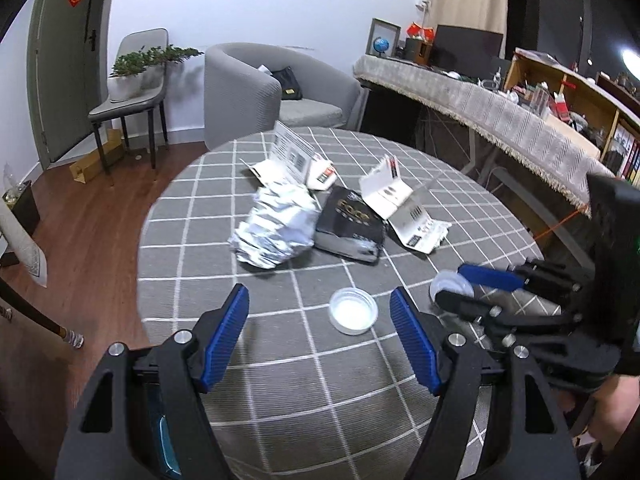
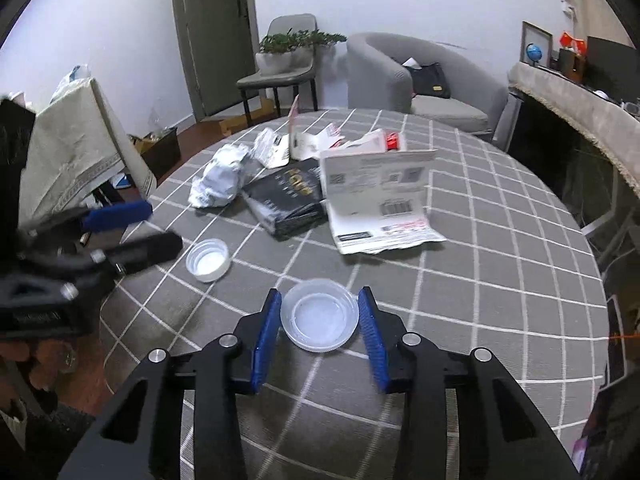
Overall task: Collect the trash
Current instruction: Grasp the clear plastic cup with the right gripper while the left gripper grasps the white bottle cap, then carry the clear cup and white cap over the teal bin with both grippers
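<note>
A clear lid is clamped by the right gripper; beside that lid, the left gripper is held apart around a second lid.

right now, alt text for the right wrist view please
The right gripper is shut on a clear plastic lid on a grey checked table. A second lid, crumpled paper and flattened cartons lie beyond.

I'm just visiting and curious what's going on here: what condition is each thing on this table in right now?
Right hand-held gripper: shut on the clear plastic lid.
Left hand-held gripper: open, holding nothing.
Small clear cup: upright on the table, untouched.
Foil wrapper: crumpled.
Black packet: lying flat.
White carton: torn open, flattened.
Checked tablecloth: spread over the round table.
</note>
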`<state>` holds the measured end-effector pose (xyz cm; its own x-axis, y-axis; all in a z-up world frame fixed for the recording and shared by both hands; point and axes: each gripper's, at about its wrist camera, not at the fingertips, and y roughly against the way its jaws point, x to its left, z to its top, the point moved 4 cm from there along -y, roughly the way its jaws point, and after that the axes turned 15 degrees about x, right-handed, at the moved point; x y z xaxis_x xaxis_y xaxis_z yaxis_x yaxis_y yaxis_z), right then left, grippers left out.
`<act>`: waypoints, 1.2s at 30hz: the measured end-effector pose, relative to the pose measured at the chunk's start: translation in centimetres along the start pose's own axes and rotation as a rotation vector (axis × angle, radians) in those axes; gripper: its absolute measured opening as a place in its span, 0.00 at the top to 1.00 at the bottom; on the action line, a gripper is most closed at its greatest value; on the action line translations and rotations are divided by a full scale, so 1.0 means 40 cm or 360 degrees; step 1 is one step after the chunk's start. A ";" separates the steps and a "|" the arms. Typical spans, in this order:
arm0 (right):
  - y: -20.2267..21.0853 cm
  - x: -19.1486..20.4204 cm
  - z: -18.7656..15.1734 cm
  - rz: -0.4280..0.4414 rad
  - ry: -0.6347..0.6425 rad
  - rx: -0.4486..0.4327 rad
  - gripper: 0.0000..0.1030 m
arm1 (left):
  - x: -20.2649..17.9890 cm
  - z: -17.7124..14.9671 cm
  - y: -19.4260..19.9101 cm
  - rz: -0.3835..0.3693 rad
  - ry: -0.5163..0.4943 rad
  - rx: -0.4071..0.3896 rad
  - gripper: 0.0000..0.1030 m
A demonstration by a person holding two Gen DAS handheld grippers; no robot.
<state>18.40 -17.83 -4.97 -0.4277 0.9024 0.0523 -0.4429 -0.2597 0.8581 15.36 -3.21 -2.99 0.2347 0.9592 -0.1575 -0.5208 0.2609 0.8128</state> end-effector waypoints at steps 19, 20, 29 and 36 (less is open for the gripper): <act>0.059 -0.041 0.025 0.0141 -0.0135 -0.0105 0.61 | -0.041 -0.017 -0.063 0.0081 -0.0113 0.0060 0.68; 0.050 -0.038 0.021 0.0141 -0.0134 -0.0081 0.61 | -0.037 -0.018 -0.061 0.0075 -0.0110 0.0058 0.68; 0.018 -0.018 0.005 0.0022 -0.0069 0.0021 0.42 | 0.005 -0.011 -0.010 0.0058 -0.0034 -0.0005 0.68; -0.015 0.010 0.003 -0.0094 -0.0039 0.0112 0.61 | 0.036 -0.014 0.029 0.0069 -0.0012 -0.0036 0.68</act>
<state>18.58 -17.27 -5.40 -0.3827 0.9238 0.0120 -0.4102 -0.1815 0.8937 14.63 -1.47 -2.59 0.2175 0.9688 -0.1184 -0.5490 0.2218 0.8058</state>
